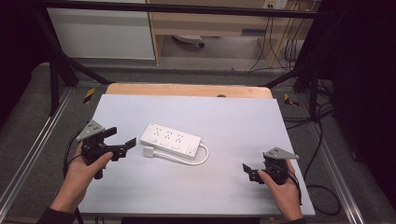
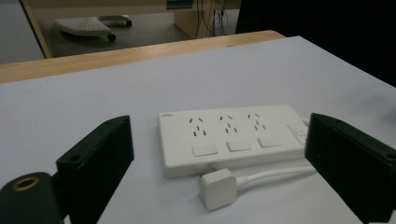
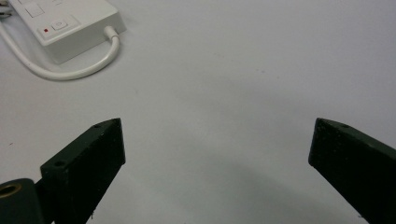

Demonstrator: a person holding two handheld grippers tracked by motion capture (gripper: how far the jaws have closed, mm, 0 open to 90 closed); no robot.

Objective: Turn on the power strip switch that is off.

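White power strip [image 1: 170,138] lies flat near the middle of the desk [image 1: 224,186], on the pale sheet, long axis running from upper left to lower right in the high view. Three socket sets face up, each with a switch below it; a separate button with a red dot sits at the cord end [image 3: 58,24]. White cord [image 1: 198,159] leaves the right end, loops back along the near side, and ends in a square white plug [image 1: 148,152] lying on the desk just beside the strip's near left corner.

Left claw [image 1: 120,140]: held in the person's left hand [image 1: 86,168], jaws wide apart, pointing at the strip's left end, near but not touching. In the left gripper view the strip and plug sit between the two jaws, farther off.

Right claw [image 1: 249,171]: in the right hand [image 1: 282,186], near the desk's right front, jaws wide, nothing between them, well apart from the strip.
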